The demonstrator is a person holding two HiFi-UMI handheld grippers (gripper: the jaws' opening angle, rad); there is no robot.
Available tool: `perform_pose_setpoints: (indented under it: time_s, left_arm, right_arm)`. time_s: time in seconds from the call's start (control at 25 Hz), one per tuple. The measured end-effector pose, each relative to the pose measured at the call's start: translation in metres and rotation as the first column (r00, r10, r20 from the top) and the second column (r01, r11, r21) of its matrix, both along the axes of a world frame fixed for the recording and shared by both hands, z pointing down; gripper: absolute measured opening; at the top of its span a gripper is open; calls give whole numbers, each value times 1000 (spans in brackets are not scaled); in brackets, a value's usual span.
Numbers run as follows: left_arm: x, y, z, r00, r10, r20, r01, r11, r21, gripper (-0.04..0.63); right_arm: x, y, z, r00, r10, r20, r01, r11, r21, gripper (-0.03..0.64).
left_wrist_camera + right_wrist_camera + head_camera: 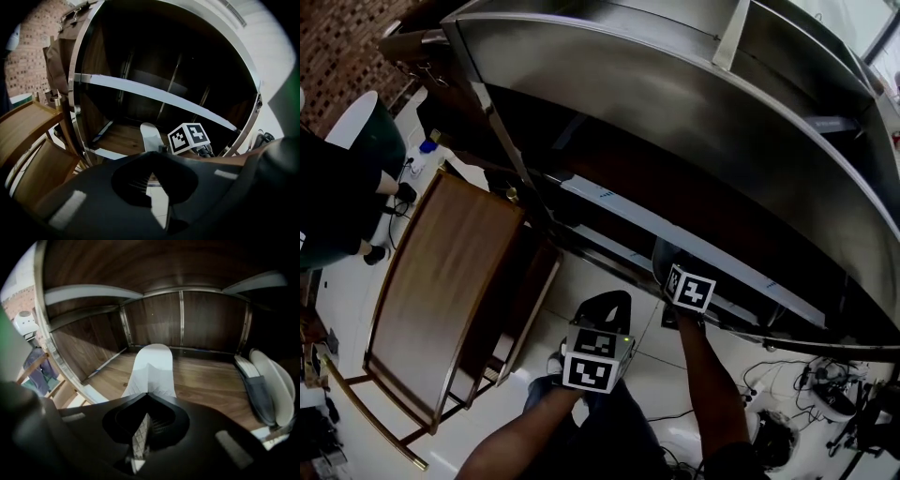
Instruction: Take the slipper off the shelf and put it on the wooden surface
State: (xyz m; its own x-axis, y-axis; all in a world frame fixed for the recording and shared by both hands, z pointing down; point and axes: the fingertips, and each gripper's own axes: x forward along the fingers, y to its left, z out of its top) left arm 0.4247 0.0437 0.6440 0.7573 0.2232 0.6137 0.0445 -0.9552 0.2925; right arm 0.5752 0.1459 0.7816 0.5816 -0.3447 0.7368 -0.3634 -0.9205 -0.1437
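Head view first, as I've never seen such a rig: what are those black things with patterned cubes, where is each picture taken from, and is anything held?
No robot here: a person holds a two-jaw gripper in each hand; the patterned cubes are parts of them. The head view looks down from the person's head; the other two cameras ride on the grippers, looking along their jaws. The right gripper reaches into the steel-framed shelf, jaws shut on a white slipper on the wooden shelf board. A second slipper leans at that board's right. The left gripper hangs outside, jaws together, empty. The wooden table stands at the left.
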Motion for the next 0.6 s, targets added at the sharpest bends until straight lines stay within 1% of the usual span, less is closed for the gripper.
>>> perform_pose_setpoints:
  time_s: [0.16, 0.4, 0.6]
  left_arm:
    - [-16, 0, -11, 1000, -20, 14, 20, 1000, -11, 6]
    - [-42, -3, -35, 999, -34, 13, 34, 999, 8, 6]
    - [-60, -9, -55, 999, -37, -7, 37, 999, 13, 6]
  right_arm:
    - [-24, 0, -18, 1000, -6, 12, 6, 1000, 13, 8]
    - [-64, 0, -39, 999, -17, 34, 16, 1000, 18, 8]
    - [-98, 0, -59, 999, -12, 43, 11, 1000, 26, 8]
